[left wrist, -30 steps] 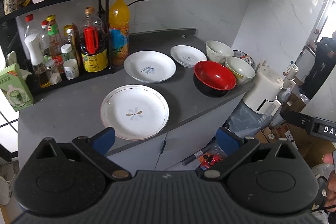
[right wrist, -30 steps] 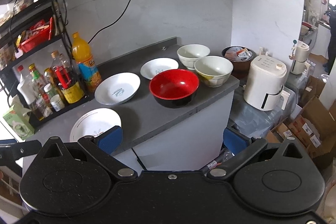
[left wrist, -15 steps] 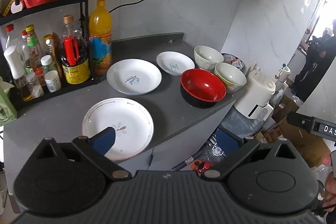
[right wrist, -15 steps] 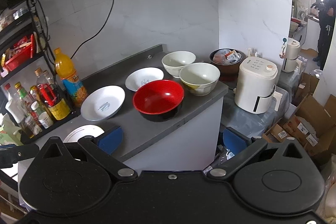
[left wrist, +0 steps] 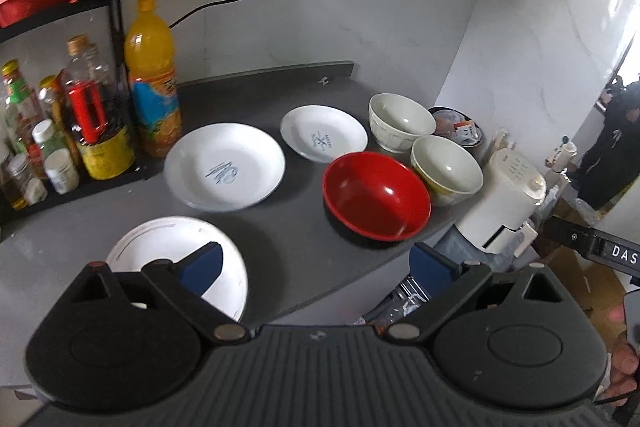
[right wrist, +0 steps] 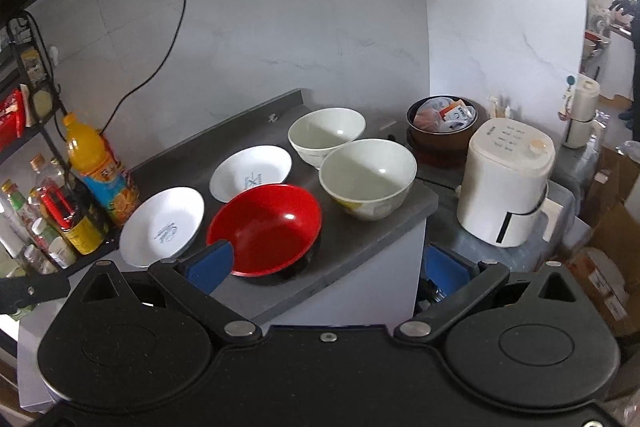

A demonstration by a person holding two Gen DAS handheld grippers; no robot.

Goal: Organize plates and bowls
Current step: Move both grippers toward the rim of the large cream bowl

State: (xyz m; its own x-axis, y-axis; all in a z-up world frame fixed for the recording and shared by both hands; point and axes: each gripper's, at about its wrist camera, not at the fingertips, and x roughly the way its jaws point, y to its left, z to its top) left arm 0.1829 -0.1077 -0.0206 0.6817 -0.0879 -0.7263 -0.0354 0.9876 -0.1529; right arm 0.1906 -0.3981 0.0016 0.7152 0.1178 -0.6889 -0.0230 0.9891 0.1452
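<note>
Hovering low in the frame of the left wrist view, the left gripper (left wrist: 316,267) has its blue-padded fingers (left wrist: 200,267) spread wide apart with nothing between them; the left pad overlaps the near plate (left wrist: 160,247), a white plate at the lower left of the frame whose rim reaches the front edge of the grey countertop (left wrist: 288,247). Above it, toward the middle left, lies a second white plate (left wrist: 224,167) with a blue mark in its centre, and further up and to the right a smaller white plate (left wrist: 323,139) with a dark mark. The red bowl (left wrist: 376,201) sits at the centre right of the frame, just beside two cream bowls, the nearer cream bowl (left wrist: 446,169) at its right and the farther cream bowl (left wrist: 401,121) above that. An orange juice bottle (left wrist: 151,79) stands at the upper left beside a rack of sauce bottles (left wrist: 60,131), and a white appliance (left wrist: 504,203) stands off the counter's right end. In the right wrist view the right gripper (right wrist: 328,267) also has its fingers wide apart and empty, low in the frame; its left pad (right wrist: 210,263) overlaps the near rim of the red bowl at the lower middle. The two cream bowls lie at the centre of that frame, the smaller plate left of them, the marked plate at the middle left.
</note>
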